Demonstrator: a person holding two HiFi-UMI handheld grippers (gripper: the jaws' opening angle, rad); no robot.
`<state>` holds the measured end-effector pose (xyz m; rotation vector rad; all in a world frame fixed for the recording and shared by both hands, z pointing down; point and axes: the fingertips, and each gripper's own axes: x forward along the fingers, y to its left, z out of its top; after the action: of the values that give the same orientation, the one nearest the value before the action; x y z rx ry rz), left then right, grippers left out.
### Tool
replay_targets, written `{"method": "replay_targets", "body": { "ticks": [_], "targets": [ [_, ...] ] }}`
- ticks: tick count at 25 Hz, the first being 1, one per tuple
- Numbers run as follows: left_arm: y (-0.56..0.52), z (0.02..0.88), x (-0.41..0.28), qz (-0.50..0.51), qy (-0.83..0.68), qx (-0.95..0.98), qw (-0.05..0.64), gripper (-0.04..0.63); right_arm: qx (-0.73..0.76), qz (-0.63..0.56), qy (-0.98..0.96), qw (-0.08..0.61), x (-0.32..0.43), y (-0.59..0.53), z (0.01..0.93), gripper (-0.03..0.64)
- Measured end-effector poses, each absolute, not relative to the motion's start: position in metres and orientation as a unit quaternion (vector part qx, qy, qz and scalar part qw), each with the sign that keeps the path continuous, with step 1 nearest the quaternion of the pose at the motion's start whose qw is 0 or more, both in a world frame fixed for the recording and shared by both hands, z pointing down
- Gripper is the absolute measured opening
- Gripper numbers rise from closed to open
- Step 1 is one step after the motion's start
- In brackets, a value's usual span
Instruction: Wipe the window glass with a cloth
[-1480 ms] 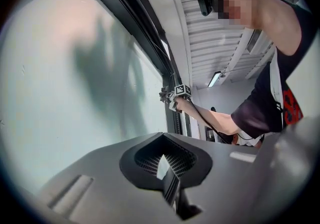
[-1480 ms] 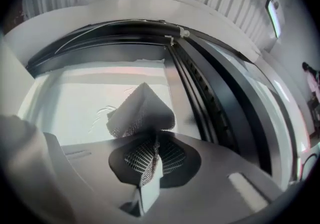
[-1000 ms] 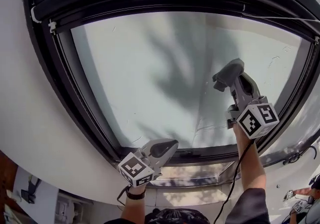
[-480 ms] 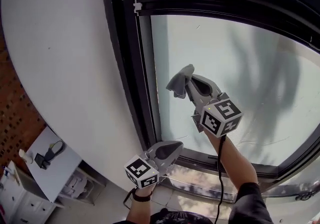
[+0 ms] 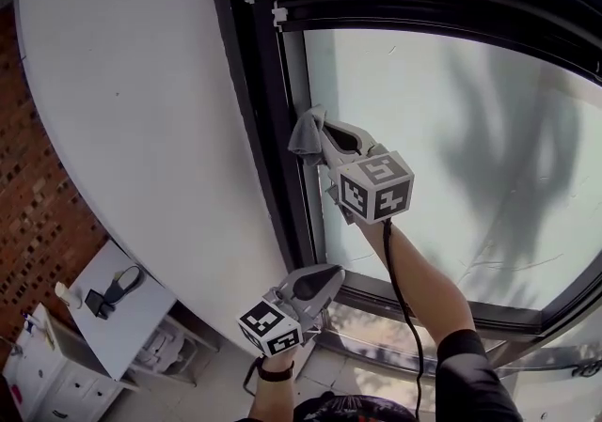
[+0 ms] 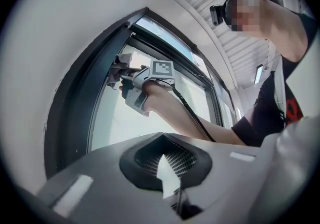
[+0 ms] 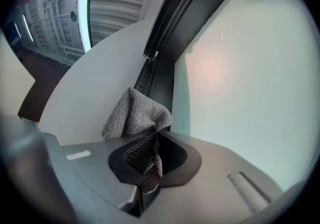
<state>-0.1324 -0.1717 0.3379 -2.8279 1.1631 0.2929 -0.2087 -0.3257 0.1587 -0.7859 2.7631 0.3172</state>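
The window glass (image 5: 451, 129) is pale and frosted, set in a black frame (image 5: 273, 148). My right gripper (image 5: 315, 135) is shut on a grey cloth (image 5: 306, 132) and presses it against the glass at its left edge, right beside the frame. In the right gripper view the cloth (image 7: 135, 115) bunches up from between the jaws, with the glass (image 7: 240, 68) to its right. My left gripper (image 5: 324, 276) hangs low below the window's bottom corner, jaws shut with nothing in them. The left gripper view shows the right gripper (image 6: 120, 71) and cloth (image 6: 123, 60) against the frame.
A white wall (image 5: 141, 129) curves left of the frame. A white cabinet (image 5: 103, 307) with small items stands low at the left, by a brick wall (image 5: 38, 185). The black window sill rail (image 5: 451, 303) runs under the glass.
My right gripper has carried the cloth leftwards across the glass to the frame's left edge. The head view has swung left. The left gripper has stayed low and still.
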Motion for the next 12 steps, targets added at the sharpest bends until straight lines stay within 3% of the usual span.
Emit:
{"method": "replay_targets", "body": {
  "ticks": [12],
  "targets": [
    [-0.185, 0.357, -0.092, 0.089, 0.327, -0.941, 0.005, 0.003, -0.272, 0.063, 0.945, 0.168, -0.151, -0.323, 0.157, 0.017]
  ]
}}
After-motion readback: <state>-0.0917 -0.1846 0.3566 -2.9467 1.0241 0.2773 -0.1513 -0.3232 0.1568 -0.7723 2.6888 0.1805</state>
